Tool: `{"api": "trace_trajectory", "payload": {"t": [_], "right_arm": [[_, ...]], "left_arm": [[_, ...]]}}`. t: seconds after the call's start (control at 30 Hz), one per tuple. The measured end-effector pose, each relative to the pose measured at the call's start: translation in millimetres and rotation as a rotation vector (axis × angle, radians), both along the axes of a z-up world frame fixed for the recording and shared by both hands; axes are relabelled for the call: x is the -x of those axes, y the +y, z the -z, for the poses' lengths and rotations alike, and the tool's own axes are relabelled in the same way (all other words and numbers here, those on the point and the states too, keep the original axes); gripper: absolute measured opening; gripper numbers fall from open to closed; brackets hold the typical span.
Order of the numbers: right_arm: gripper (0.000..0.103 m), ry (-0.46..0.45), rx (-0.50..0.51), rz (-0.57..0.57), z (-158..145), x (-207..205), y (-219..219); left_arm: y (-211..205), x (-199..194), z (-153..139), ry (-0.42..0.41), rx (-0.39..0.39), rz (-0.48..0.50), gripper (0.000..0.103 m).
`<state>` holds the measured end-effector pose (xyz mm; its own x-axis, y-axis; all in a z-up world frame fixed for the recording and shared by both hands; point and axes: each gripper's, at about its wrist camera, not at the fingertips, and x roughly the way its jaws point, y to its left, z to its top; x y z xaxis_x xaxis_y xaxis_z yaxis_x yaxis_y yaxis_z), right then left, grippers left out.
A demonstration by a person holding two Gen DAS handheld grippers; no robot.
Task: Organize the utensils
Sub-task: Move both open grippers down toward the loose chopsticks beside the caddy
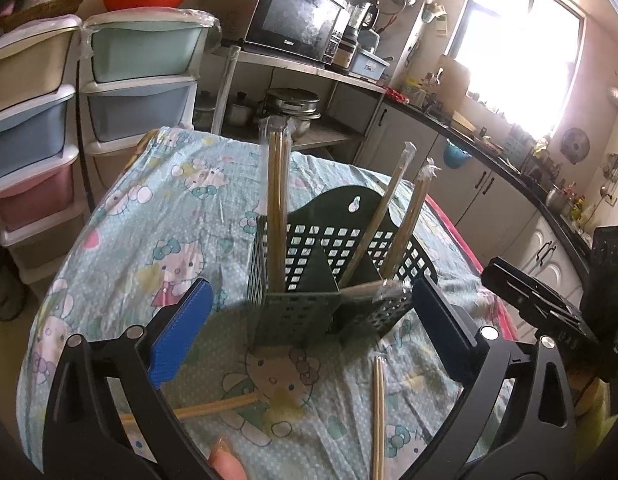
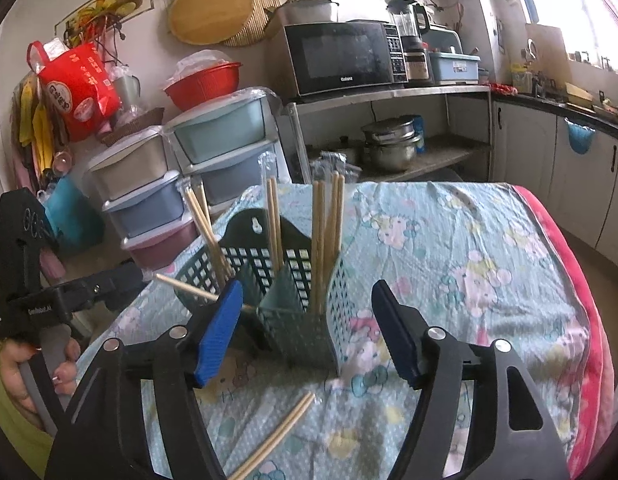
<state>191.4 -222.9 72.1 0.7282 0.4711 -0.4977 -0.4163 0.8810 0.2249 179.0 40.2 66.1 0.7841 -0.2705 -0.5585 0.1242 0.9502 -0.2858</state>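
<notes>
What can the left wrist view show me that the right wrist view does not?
Only the left wrist view shows a second wrapped chopstick pair lying flat at lower left, and the right gripper from outside. Only the right wrist view shows the red bag on the wall and the hand holding the left gripper. Both show the green utensil holder with chopsticks standing inside, and one pair on the cloth.

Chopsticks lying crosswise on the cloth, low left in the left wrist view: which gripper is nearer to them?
Left. The left gripper hangs right over the chopsticks. The right gripper is farther, at the other side of the holder.
</notes>
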Motion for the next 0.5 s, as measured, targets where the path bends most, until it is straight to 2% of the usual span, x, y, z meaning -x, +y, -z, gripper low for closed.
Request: {"api": "trace_trajectory", "payload": {"t": [0.5], "right_arm": [[0.065,0.062,0.014,0.021,24,29,-20]], "left_arm": [[-18,15,20,0.036,-0.008,0.044,0.092]]}}
